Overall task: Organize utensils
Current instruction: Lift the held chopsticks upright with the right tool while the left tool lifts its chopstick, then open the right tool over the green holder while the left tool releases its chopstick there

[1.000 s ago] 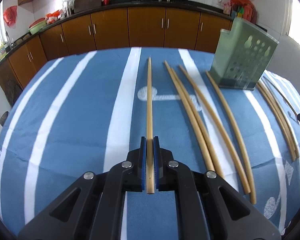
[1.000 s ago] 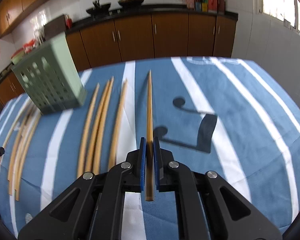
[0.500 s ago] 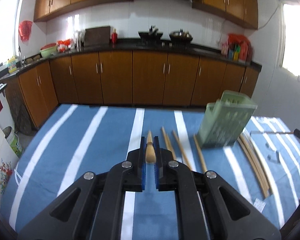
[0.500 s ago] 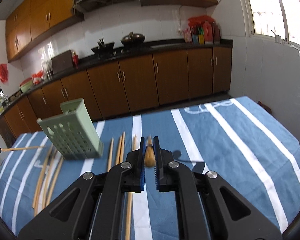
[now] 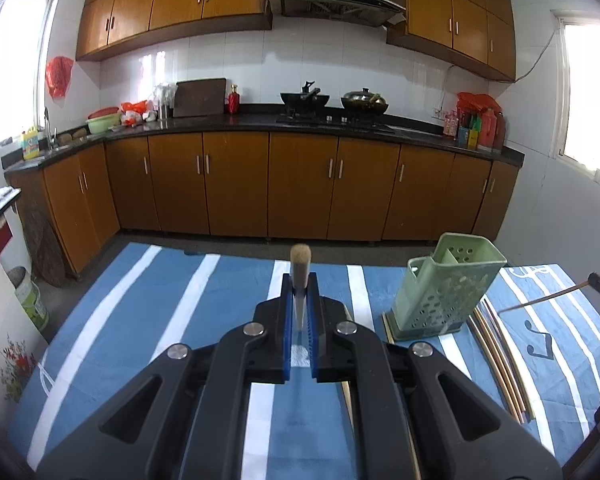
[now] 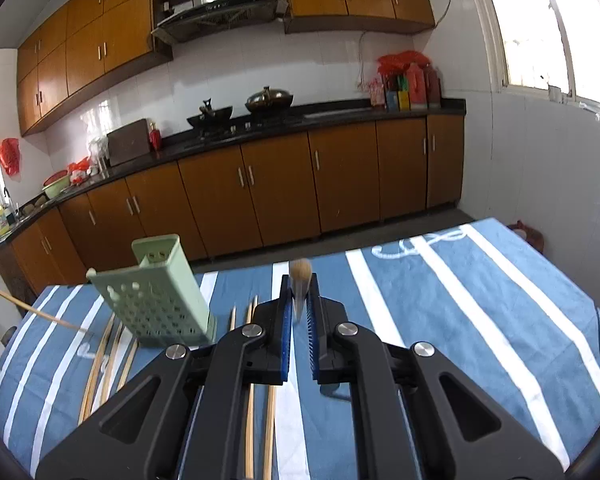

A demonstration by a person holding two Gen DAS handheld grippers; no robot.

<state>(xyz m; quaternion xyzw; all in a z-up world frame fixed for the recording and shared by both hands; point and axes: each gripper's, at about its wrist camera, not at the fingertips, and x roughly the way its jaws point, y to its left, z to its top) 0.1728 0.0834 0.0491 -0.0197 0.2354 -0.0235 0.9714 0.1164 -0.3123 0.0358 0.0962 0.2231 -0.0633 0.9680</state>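
Striped blue tablecloth point(image 5: 148, 320), green holder point(image 5: 448, 292) standing; I note left gripper point(image 5: 300, 308) and right gripper point(image 6: 299, 304) each clamping one chopstick point(image 5: 300, 268) point(image 6: 300, 276).

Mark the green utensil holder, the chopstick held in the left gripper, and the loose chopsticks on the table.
green utensil holder point(image 5: 446, 300), left wrist view, perforated front wall.
chopstick point(image 5: 300, 266), left wrist view, end sticking out past the left gripper point(image 5: 300, 300).
loose chopsticks point(image 6: 100, 364), right wrist view, mid-length of the bundle left of the holder.

tablecloth point(image 5: 148, 320): blue, white stripes | holder point(image 5: 448, 296): pale green | chopsticks point(image 6: 100, 364): seemingly tan
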